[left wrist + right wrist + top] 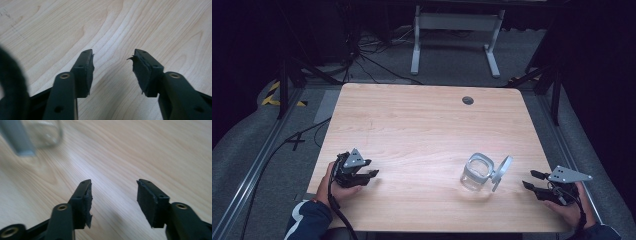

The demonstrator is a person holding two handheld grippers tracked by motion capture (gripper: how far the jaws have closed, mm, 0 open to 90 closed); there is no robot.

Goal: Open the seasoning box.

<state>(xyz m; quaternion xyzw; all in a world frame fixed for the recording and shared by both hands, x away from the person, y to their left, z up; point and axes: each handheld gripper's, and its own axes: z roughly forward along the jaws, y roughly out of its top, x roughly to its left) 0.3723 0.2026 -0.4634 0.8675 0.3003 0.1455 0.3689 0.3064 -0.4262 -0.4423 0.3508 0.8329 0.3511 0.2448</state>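
Observation:
A clear glass jar (476,172) stands on the wooden table (422,125) at the front right, its hinged grey lid (503,169) swung open to the right. My right gripper (529,180) lies low to the right of the jar, apart from it, jaws open and empty. In the right gripper view the right gripper (113,183) has bare wood between its pads, with the jar (47,132) and lid (17,137) blurred at upper left. My left gripper (371,176) rests near the front left, open and empty. Only wood lies between the pads of the left gripper (112,56).
A round cable hole (468,100) sits near the table's far edge. Beyond the table stand a white desk frame (457,30) and loose cables (367,55) on grey floor. A cable (337,215) trails from the left gripper over the front edge.

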